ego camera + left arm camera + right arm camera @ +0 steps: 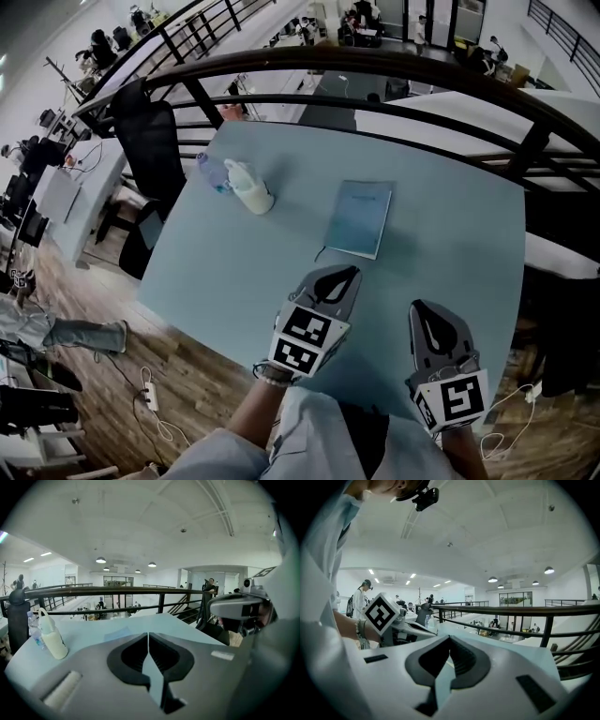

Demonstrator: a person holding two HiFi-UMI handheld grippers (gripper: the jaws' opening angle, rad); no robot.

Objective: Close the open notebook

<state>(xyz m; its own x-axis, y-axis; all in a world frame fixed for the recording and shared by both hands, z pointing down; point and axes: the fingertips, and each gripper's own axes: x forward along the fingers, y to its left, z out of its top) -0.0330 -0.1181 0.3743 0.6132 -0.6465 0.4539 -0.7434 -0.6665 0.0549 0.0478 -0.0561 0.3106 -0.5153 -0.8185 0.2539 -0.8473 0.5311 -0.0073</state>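
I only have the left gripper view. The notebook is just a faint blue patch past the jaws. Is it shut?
Observer: Yes. The head view shows the notebook lying flat, cover closed.
Operator: Right gripper?
Observer: The right gripper has its jaws together, with nothing between them.
Operator: Anything touching the notebook?
Observer: No. The left gripper and the right one hover short of it, over the near part of the table.

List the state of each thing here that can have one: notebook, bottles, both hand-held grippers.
Notebook: closed, lying flat on the table.
White bottle: upright.
Clear bottle: upright, close beside the white bottle.
Left hand-held gripper: shut, nothing between the jaws.
Right hand-held gripper: shut, nothing between the jaws.
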